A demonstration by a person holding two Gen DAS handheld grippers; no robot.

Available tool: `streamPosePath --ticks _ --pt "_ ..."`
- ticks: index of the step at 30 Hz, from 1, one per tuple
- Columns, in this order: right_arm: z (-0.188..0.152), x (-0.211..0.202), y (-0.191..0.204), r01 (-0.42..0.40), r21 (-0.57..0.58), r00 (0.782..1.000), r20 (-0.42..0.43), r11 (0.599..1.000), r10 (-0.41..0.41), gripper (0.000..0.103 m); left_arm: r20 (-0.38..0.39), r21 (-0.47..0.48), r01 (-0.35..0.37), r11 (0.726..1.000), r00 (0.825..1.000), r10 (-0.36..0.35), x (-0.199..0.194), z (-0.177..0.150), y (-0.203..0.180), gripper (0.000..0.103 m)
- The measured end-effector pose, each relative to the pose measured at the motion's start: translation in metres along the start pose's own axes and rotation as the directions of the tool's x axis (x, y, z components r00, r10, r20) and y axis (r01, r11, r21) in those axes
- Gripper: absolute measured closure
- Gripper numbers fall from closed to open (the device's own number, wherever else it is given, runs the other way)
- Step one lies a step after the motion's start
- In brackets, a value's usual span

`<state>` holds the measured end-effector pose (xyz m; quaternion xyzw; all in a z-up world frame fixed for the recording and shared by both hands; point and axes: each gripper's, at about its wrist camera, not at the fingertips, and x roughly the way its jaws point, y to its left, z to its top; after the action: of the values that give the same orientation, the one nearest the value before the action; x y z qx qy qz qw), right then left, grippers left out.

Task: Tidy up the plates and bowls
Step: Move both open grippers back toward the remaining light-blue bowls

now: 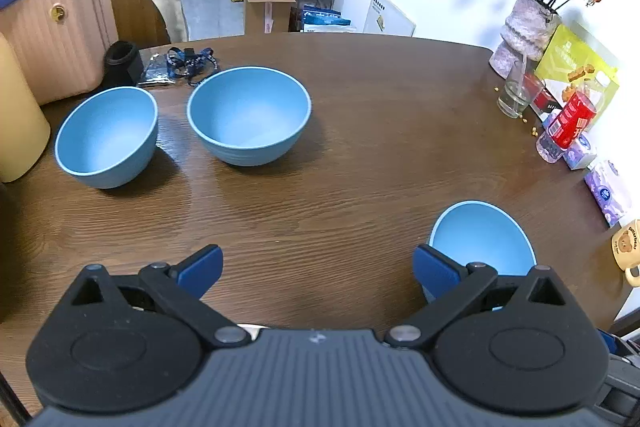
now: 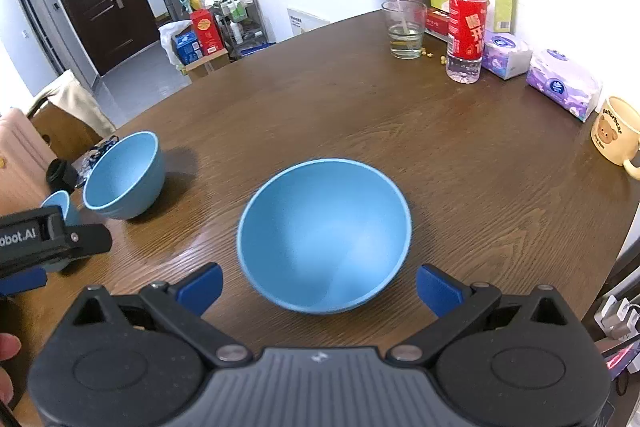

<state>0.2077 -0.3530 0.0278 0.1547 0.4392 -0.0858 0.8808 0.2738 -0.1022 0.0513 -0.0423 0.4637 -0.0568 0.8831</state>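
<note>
R gripper (image 2: 319, 285) wide open | bowl (image 2: 324, 235) just ahead, untouched

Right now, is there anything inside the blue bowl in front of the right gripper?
Nothing shows inside that bowl: its blue inner wall and bottom look bare. The part of the table under it is hidden.

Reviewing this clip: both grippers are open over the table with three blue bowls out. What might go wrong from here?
1. The right gripper faces the near bowl head-on with jaws spread about as wide as the bowl; a grasp across its smooth curved wall may slip, so a rim pinch seems safer.
2. The left gripper sits close beside that bowl; both arms could collide.
3. The glass and water bottle stand near the table edge; a wide swing might knock them.
</note>
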Motion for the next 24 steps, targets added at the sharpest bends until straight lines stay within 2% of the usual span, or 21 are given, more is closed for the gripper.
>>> streamPosePath --ticks 24 --pt "-0.022 -0.023 0.065 -0.022 -0.064 1.000 0.003 0.998 0.022 0.000 0.018 -0.058 -0.007 0.998 1.000 0.008 -0.027 -0.007 0.075 0.000"
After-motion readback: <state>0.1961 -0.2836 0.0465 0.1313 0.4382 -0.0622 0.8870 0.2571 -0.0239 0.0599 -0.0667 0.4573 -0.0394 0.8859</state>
